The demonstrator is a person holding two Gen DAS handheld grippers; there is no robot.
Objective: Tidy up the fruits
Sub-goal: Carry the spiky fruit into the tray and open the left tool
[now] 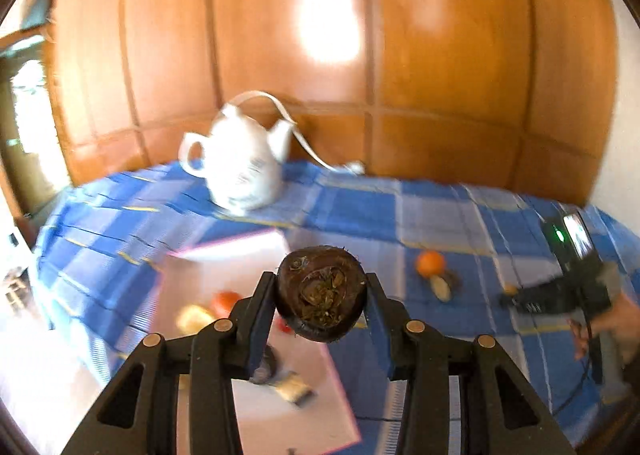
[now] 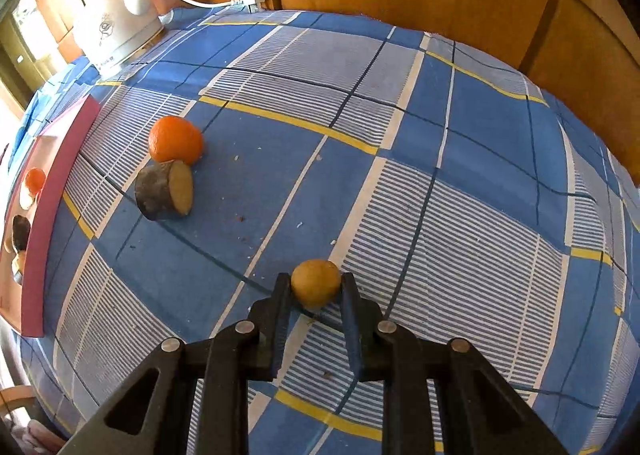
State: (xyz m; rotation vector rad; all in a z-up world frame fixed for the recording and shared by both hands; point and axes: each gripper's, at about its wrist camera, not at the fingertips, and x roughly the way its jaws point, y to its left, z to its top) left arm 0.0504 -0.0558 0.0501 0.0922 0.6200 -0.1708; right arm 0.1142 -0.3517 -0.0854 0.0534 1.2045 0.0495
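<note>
Left view alone shows the left gripper (image 1: 321,292) clamping a dark brown hairy round root (image 1: 321,292); right view, lower centre, the right gripper (image 2: 315,283) pinching a small yellow-brown round fruit (image 2: 315,282).

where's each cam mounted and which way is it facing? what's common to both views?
Left wrist: on the left tongs, angled down across the table at the kettle and tray; its fingers clamp a dark brown fruit; a hand with the right tongs shows.
Right wrist: on the right tongs, looking steeply down at the cloth; fingers clamp a small yellow fruit.
Shared: kettle, tray, orange, cut piece.
</note>
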